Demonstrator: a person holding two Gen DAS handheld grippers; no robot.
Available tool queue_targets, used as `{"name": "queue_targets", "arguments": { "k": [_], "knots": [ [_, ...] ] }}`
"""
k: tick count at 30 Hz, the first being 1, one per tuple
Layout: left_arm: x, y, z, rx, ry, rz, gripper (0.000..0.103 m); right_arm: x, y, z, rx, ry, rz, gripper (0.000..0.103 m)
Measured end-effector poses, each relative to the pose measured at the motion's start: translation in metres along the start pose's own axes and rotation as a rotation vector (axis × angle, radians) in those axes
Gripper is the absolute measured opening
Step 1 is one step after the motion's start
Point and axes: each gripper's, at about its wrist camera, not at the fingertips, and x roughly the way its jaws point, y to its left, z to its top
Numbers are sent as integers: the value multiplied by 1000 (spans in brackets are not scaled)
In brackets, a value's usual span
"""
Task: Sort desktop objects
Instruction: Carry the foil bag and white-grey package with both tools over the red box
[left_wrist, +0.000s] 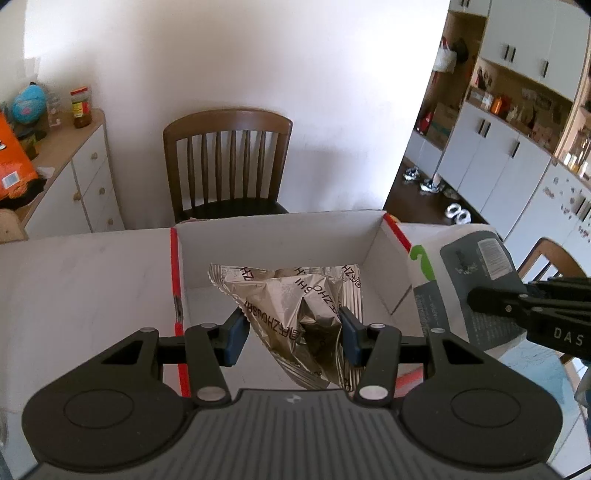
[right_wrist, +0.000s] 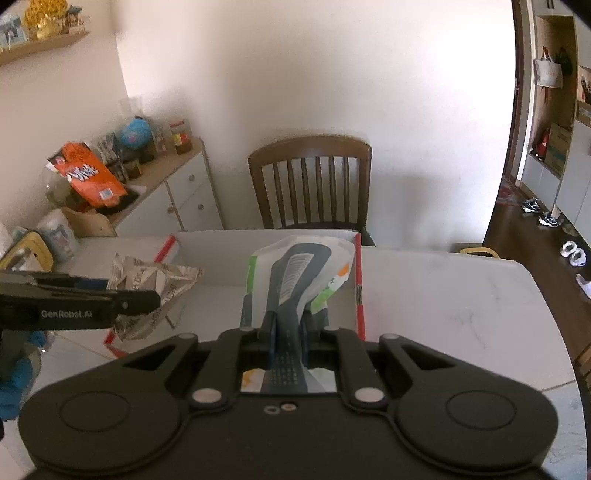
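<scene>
Silver wrapper (left_wrist: 295, 317) pinched by left tool (left_wrist: 291, 334), white pouch (right_wrist: 295, 280) clamped in right tool (right_wrist: 288, 339), white table (right_wrist: 443, 295), wooden chair (left_wrist: 229, 162)

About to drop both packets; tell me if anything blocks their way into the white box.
Nothing visible does. The silver packet in the left gripper and the white packet in the right gripper both hang over the open white box.

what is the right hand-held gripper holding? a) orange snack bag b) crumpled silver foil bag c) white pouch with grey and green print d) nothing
c: in the right wrist view the right hand-held gripper is shut on the white pouch with grey and green print, held over the open box; the silver foil bag sits in the left hand-held gripper.
</scene>
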Motion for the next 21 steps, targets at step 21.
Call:
{"name": "queue_targets", "arguments": {
  "k": [21],
  "knots": [
    [91, 8, 1, 40, 164, 40, 51, 82, -15, 23, 68, 71, 20, 10]
  ]
}}
